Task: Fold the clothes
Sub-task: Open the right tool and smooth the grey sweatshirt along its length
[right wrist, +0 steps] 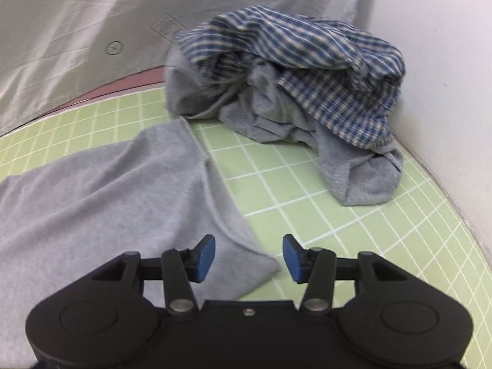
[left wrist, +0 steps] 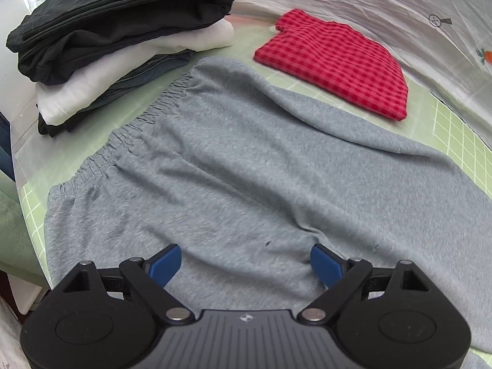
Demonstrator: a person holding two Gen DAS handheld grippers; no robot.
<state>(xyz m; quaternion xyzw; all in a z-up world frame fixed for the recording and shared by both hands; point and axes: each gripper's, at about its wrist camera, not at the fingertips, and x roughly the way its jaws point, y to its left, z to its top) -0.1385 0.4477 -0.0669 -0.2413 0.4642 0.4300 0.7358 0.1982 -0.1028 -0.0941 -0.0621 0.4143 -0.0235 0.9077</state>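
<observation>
Grey shorts (left wrist: 233, 166) lie spread flat on the green gridded mat (left wrist: 461, 135), their elastic waistband toward the upper left. My left gripper (left wrist: 244, 266) hovers open over the near part of the grey fabric, nothing between its blue pads. In the right wrist view a leg hem of the grey shorts (right wrist: 101, 190) ends in a corner just under my right gripper (right wrist: 249, 256), which is open with the fabric corner lying below its jaws.
A stack of folded black, white and dark clothes (left wrist: 123, 33) stands at the far left. A folded red checked garment (left wrist: 335, 61) lies beyond the shorts. A crumpled heap of blue checked and grey clothes (right wrist: 292, 98) sits at the mat's (right wrist: 307, 203) far right by a white wall.
</observation>
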